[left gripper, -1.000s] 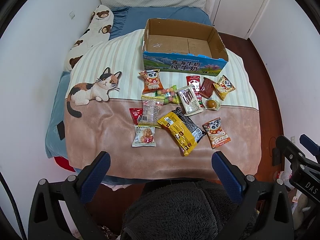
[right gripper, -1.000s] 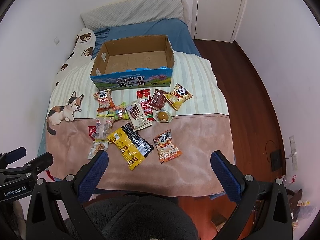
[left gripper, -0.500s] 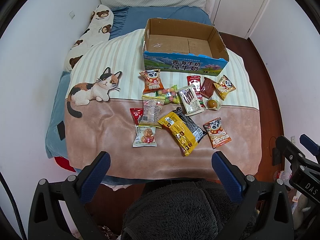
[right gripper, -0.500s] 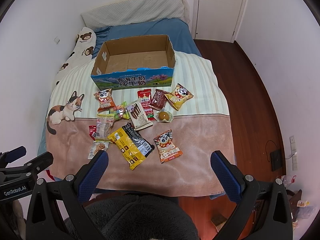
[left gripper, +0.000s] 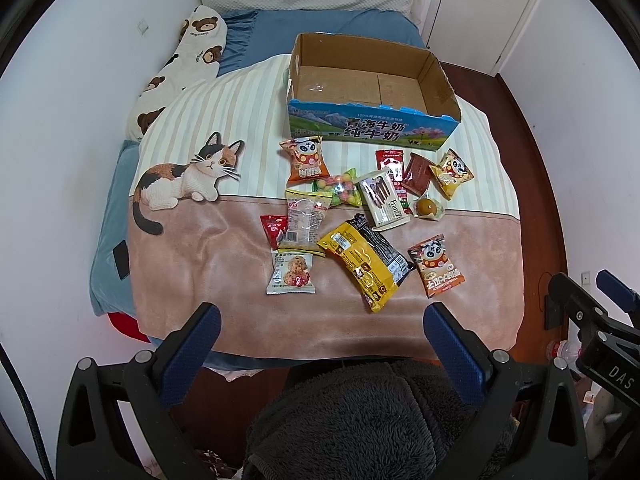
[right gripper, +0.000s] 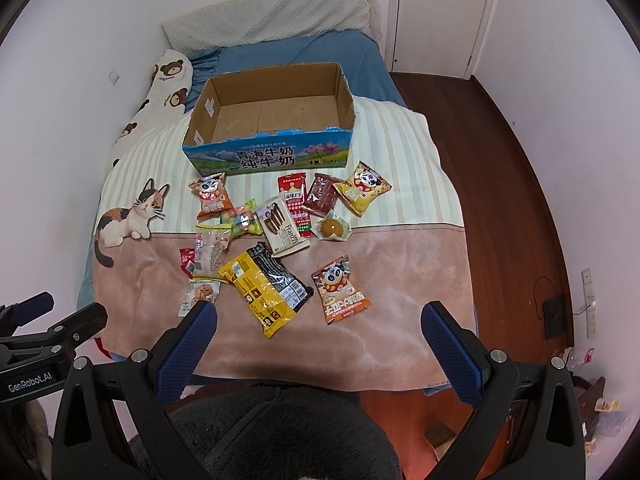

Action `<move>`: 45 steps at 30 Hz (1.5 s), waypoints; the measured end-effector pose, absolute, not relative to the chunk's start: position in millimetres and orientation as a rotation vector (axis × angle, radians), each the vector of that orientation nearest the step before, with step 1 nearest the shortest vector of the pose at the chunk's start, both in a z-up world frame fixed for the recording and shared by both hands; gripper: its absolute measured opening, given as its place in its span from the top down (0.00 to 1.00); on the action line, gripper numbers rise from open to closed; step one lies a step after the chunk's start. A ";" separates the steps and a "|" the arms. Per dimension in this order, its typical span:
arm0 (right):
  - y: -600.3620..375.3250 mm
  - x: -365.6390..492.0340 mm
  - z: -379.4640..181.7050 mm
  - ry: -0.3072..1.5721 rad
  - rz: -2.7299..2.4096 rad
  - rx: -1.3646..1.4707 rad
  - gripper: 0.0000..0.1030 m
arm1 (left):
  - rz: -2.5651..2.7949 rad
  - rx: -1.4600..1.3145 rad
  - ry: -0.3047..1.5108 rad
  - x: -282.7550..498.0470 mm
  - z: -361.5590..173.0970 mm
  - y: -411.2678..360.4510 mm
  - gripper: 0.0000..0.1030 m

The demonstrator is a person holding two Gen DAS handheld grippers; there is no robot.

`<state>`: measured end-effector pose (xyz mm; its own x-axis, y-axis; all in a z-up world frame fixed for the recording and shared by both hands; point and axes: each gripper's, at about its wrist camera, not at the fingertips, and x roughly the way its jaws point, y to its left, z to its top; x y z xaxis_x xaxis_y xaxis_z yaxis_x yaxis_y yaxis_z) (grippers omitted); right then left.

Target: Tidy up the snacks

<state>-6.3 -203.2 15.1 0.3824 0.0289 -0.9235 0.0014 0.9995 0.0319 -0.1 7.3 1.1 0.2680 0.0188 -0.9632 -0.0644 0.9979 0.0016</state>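
Left tool (left gripper: 320,340): spread, holding nothing.
Right tool (right gripper: 318,340): spread, holding nothing.
Right view only: wall socket (right gripper: 588,304), far right.
Left view only: red snack packet (left gripper: 273,229) unobstructed.

Blue-printed brown box (left gripper: 372,130) at twelve o'clock; yellow-black packet (left gripper: 366,266) centre; cream-striped, tan blanket (left gripper: 192,264) with calico cat.

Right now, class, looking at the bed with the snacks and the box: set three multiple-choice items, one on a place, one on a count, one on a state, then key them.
1. Where does the cardboard box stand?
A. beyond the snacks, toward the pillow
B. on the floor
C. on the cat print

2. How many panda-print packets lie on the blanket?
A. one
B. three
C. six

3. What is in the box?
A. all the snacks
B. a bottle
C. nothing

Key: 1 A, it sits behind the snack spread. 2 B, two orange, one yellow. 3 C, bare cardboard floor shows.
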 end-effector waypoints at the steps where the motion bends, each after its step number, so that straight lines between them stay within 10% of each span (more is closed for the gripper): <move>1: -202.3 -4.1 14.8 1.181 0.019 0.029 0.00 | 0.056 -0.040 1.298 -0.1 0.8 7.5 0.00; 28: -199.3 15.0 3.6 1.190 0.022 0.064 0.00 | 0.125 -0.005 1.273 16.6 -27.4 21.4 0.00; 45: -145.5 121.5 -233.2 1.473 0.287 -0.049 0.00 | 0.295 -0.004 1.586 81.5 -216.2 77.9 0.00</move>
<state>121.5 -145.5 -233.2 0.0707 0.1607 -0.9845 -0.2204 0.9651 0.1417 81.5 77.9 -216.2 -0.0424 0.1803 -0.9827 -0.1849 0.9652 0.1851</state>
